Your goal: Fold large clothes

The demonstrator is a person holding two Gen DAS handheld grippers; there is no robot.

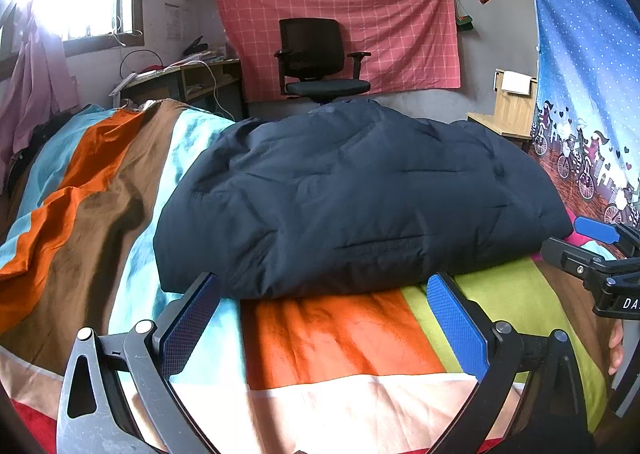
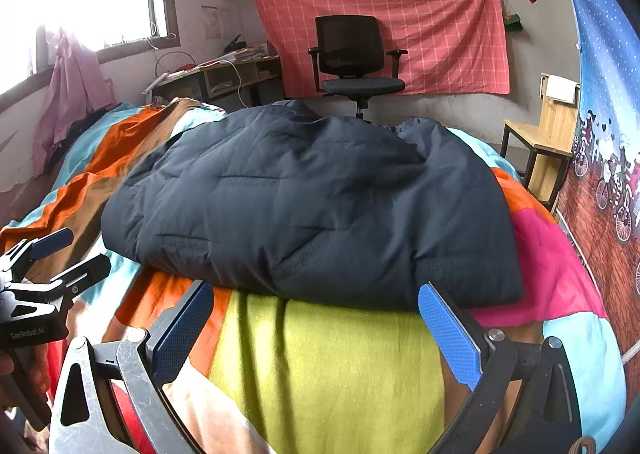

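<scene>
A dark navy quilted jacket [image 1: 360,197] lies folded into a thick bundle in the middle of a bed with a striped multicoloured cover [image 1: 340,334], its near edge at twelve o'clock from both tools. It looks close to finished, so any last fold would best be taken at the two near corners together, lifted evenly so the padding does not slide. The left tool [image 1: 324,318] and right tool [image 2: 316,328] hover just short of that edge, side by side, jaws spread wide and empty.

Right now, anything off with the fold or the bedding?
Nothing major. The navy jacket lies folded on the striped bedspread; its far right edge bunches up unevenly. Both grippers, left and right, are open and empty.
</scene>
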